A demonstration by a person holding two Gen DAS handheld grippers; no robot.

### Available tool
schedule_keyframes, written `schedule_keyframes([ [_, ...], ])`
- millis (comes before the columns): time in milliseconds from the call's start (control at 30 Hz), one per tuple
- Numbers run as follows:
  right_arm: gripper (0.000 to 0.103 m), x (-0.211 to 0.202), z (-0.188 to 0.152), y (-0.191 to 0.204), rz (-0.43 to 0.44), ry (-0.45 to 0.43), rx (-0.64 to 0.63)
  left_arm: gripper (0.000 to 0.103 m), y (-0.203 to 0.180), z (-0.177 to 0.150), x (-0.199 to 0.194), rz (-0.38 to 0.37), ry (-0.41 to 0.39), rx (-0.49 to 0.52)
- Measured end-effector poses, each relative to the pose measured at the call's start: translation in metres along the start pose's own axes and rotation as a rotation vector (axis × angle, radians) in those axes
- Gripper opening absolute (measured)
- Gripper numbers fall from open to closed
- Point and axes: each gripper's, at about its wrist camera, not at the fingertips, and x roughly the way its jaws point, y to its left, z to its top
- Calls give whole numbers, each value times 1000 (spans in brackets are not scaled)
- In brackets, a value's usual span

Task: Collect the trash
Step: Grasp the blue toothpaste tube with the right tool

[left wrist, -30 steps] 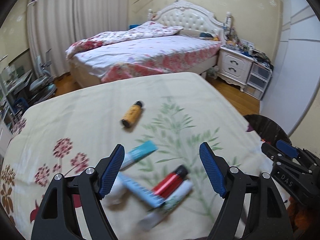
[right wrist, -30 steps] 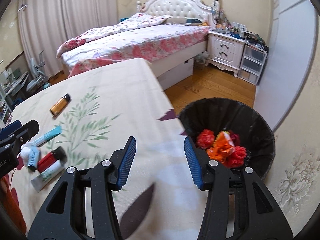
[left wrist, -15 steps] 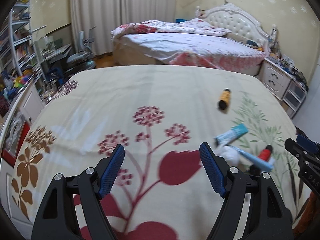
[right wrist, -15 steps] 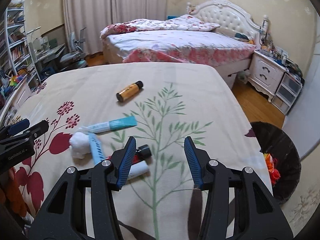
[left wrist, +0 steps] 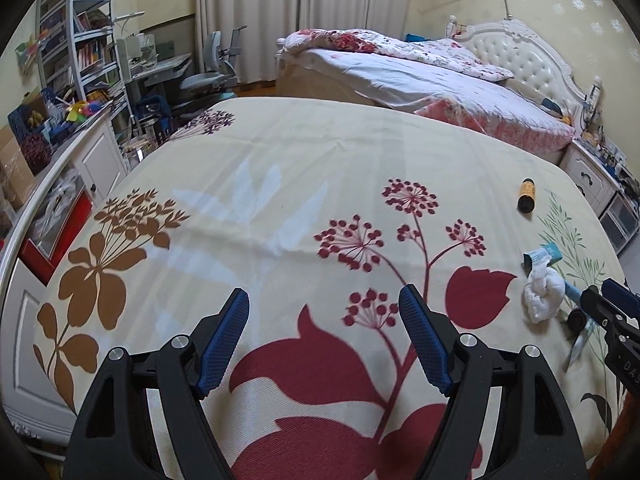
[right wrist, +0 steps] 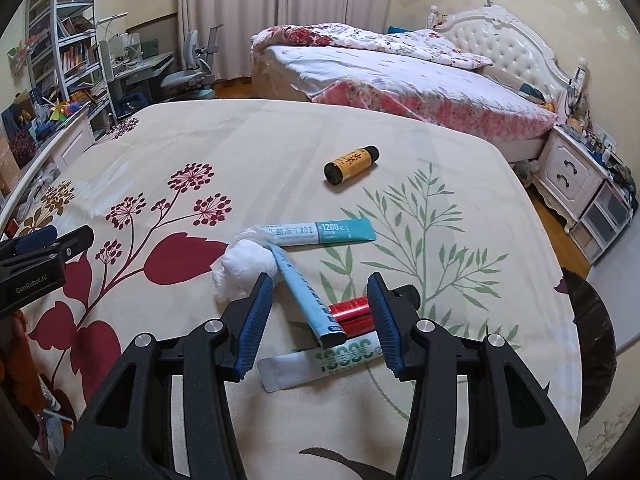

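Trash lies on the floral tablecloth (right wrist: pixel 280 152). My right gripper (right wrist: pixel 318 316) is open just above a light blue packet (right wrist: pixel 306 294), a red bottle (right wrist: pixel 352 314) and a white sachet (right wrist: pixel 332 362). A crumpled white tissue (right wrist: pixel 244 266), a teal stick packet (right wrist: pixel 320 232) and an orange bottle (right wrist: pixel 351 164) lie beyond. My left gripper (left wrist: pixel 324 340) is open and empty over the cloth's red flowers; the tissue (left wrist: pixel 542 294) and orange bottle (left wrist: pixel 527 195) show at its right.
A black trash bin (right wrist: pixel 592 344) stands off the table's right edge. A bed (right wrist: pixel 400 80) and white nightstand (right wrist: pixel 576 176) are behind. Shelves and a desk (left wrist: pixel 80 80) crowd the left side.
Both grippers swung left. The right moved from over the bin to over the pile of trash. The left moved off the pile to the flower-printed left part of the cloth.
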Motion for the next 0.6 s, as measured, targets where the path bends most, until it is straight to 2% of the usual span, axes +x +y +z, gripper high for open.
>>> schedule_keyframes([
  [33,43,3,0,1,-2,5,-6,75,1,-1,0,-1,3,-4],
  [100,31,8,-1,3,-6,22,-15,75,4,-2,1,-3,7,-12],
  [167,27,11,-2,4,-13,31,-20,75,6,-2,2,-7,8,-16],
  [267,16,14,-3,4,-20,38,-23,75,6,-3,2,-12,8,-19],
  [600,15,3,3,-13,-41,-10,30,75,-6,-5,2,-47,14,-10],
])
